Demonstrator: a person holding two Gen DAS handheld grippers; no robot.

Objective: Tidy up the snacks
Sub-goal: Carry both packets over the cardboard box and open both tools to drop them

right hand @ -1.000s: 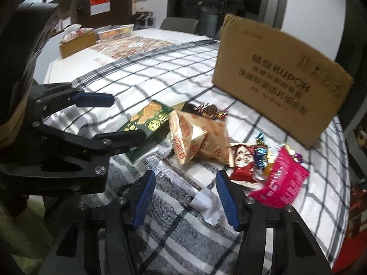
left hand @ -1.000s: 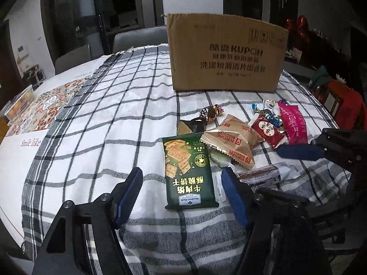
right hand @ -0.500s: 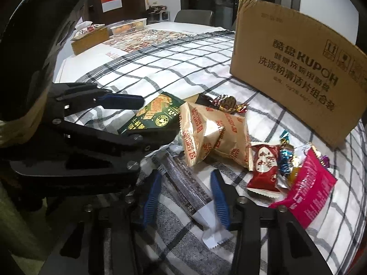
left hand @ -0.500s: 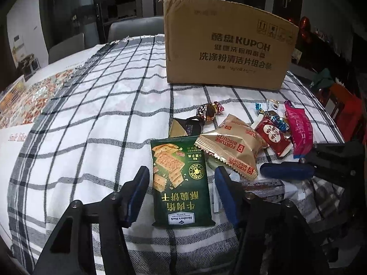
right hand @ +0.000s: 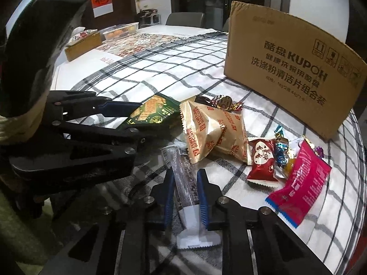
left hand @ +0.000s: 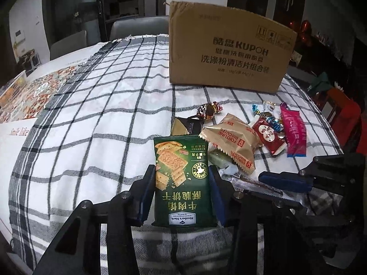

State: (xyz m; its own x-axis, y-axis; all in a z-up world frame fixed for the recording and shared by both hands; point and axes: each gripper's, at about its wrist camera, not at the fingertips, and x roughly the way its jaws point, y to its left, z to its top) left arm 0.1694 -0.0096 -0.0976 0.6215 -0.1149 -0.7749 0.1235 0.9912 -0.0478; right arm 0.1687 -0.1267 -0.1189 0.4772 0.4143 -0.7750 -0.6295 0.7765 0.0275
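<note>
Left gripper [left hand: 182, 190] fingers just closed on green cracker pack [left hand: 182, 178], near desk front edge, long axis along fingers; right gripper [right hand: 184, 191] clamped clear stick pack [right hand: 183, 178] likewise; cardboard box [left hand: 229, 52] beyond.

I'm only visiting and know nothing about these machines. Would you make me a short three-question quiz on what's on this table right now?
1. True or false: the left gripper has its pads against the green cracker packet.
2. What lies between the fingers of the right gripper? A) the pink packet B) the long clear-wrapped stick C) the red heart packet
3. Fill in: the cardboard box stands on the ______ tablecloth.

Key
1. True: both pads press its long edges.
2. B; the jaws have just been closing, and the pads now sit against the stick.
3. Checked (white with dark lines).
</note>
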